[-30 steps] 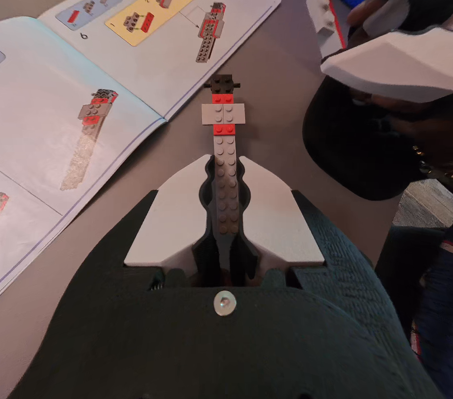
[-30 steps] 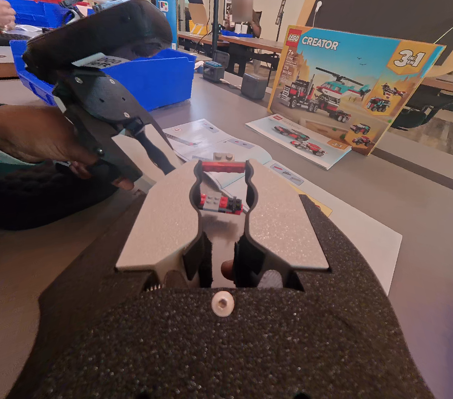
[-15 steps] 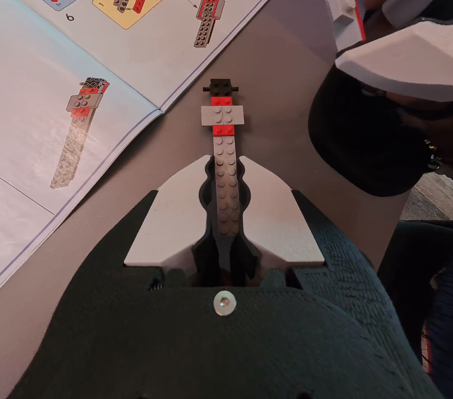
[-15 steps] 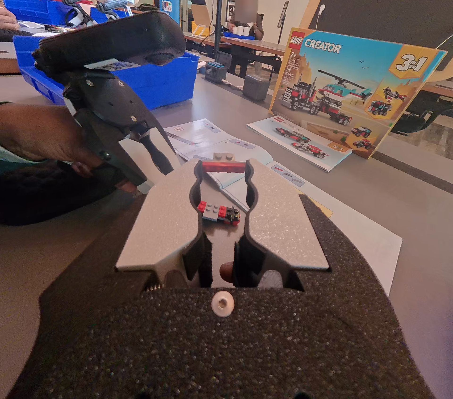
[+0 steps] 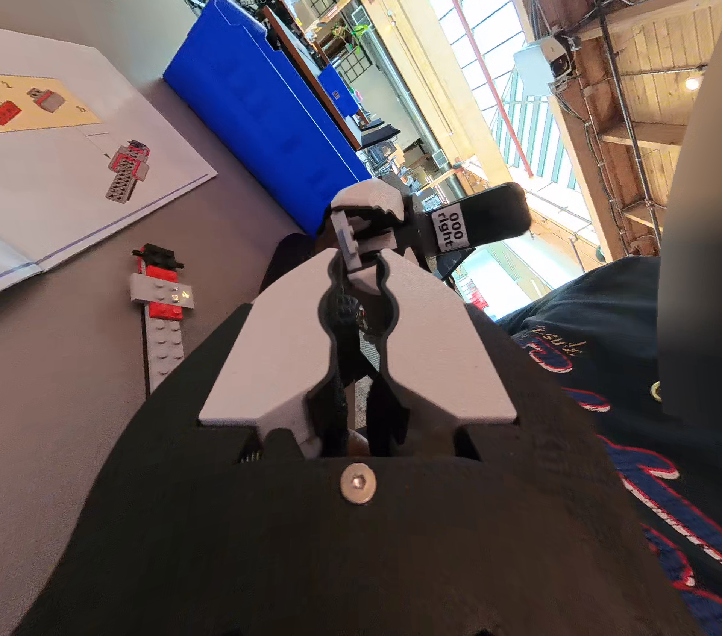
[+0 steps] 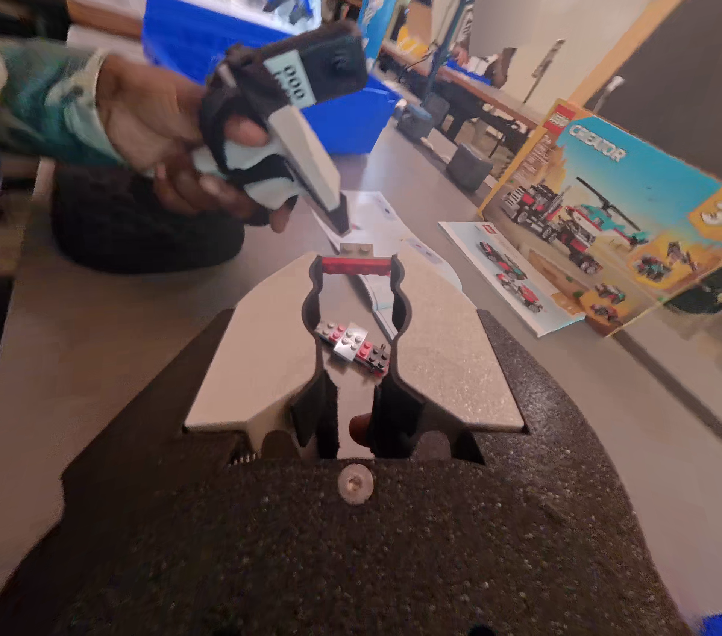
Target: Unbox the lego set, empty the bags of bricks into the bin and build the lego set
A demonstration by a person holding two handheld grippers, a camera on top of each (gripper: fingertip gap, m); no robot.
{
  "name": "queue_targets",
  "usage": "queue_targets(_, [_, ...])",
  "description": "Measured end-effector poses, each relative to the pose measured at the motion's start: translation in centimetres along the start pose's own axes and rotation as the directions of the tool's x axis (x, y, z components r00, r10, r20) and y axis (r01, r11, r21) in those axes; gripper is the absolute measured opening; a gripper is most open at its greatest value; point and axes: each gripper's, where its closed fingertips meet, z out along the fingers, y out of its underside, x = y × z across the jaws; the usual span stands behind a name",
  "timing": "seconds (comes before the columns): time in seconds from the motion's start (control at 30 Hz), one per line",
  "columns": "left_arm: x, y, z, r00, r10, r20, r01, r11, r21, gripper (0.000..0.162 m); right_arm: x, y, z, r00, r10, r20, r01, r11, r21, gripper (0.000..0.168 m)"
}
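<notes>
The long grey plate assembly [image 5: 160,305], with red, grey and black pieces at its far end, lies flat on the table; it also shows in the right wrist view [image 6: 353,342]. My left gripper [image 5: 356,262] is off it, raised, with its jaws a narrow gap apart and empty. My right gripper [image 6: 355,264] is shut on a red brick [image 6: 344,264] with a small grey brick [image 6: 355,249] on top. The left gripper [image 6: 340,224] points down just above that grey brick. In the left wrist view the right gripper [image 5: 365,223] holds the brick's end between my left fingertips.
An open instruction booklet [image 5: 78,168] lies beside the assembly. A blue bin [image 6: 344,125] stands behind it. The set's box [image 6: 609,219] stands at the right with a second booklet [image 6: 508,273] in front. A black cloth bundle [image 6: 136,223] lies at the left.
My left gripper has let go of the long plate assembly, which now lies on the table, and has swung up and right to the brick in my right gripper.
</notes>
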Motion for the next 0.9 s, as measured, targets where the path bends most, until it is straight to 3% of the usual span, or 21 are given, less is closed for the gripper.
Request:
queue_targets(0.23, [0.2, 0.7, 0.5, 1.0, 0.012, 0.009, -0.012, 1.0, -0.021, 0.013, -1.7, -1.0, 0.5, 0.985, -0.133, 0.114, 0.138, 0.99, -0.032, 0.033])
queue_targets(0.33, [0.7, 1.0, 0.2, 1.0, 0.026, -0.011, -0.026, 0.999, -0.022, 0.006, -2.2, -1.3, 0.7, 0.978, -0.152, 0.141, 0.157, 0.987, -0.025, 0.033])
queue_targets(0.57, [1.0, 1.8, -0.9, 0.998, -0.046, -0.053, 0.044, 0.998, -0.036, 0.011, -3.1, -1.6, 1.2, 0.961, -0.199, 0.191, 0.204, 0.979, -0.005, 0.033])
queue_targets(0.9, [2.0, 2.6, -2.0, 0.998, -0.011, -0.068, 0.009, 1.0, -0.022, 0.005, -4.8, -2.4, 1.3, 0.939, -0.23, 0.257, 0.231, 0.973, 0.026, 0.033])
